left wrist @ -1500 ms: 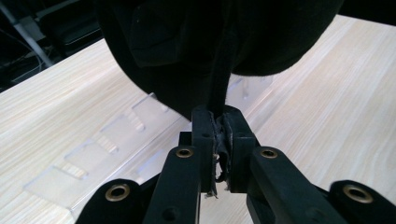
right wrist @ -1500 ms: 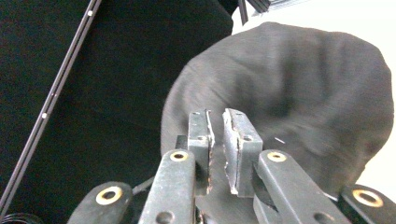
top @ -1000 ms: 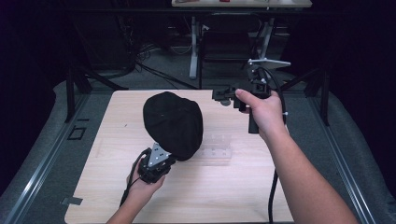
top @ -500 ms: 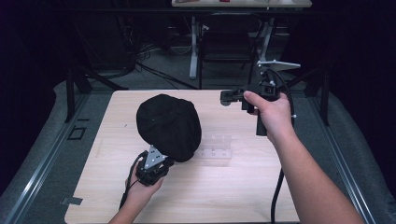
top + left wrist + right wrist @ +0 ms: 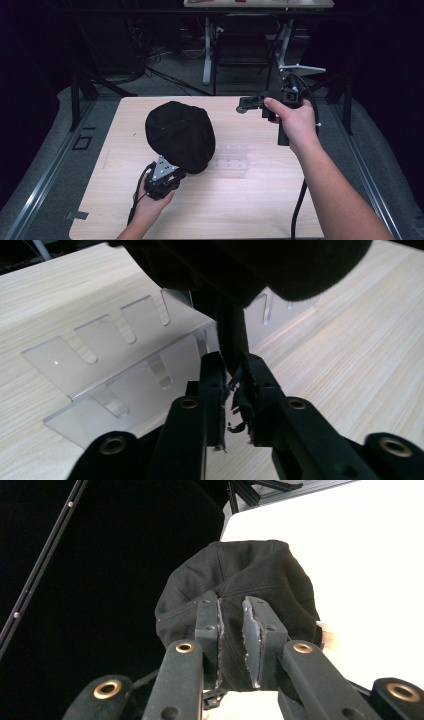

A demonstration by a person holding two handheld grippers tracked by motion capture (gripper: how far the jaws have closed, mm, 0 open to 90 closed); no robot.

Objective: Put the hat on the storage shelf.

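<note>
The left gripper (image 5: 232, 385) is pinching the black cap (image 5: 180, 135) by its edge. It is probably soft and light, sagging easily. The right gripper (image 5: 246, 105) is hanging apart, jaws slightly open.

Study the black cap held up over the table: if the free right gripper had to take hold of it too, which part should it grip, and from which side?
Probably the cap's right edge, approached from the right gripper's side. The left gripper already pinches the lower edge from below, so the cap hangs as a rounded dome; only a fabric fold or rim offers something thin enough for nearly closed jaws.
</note>
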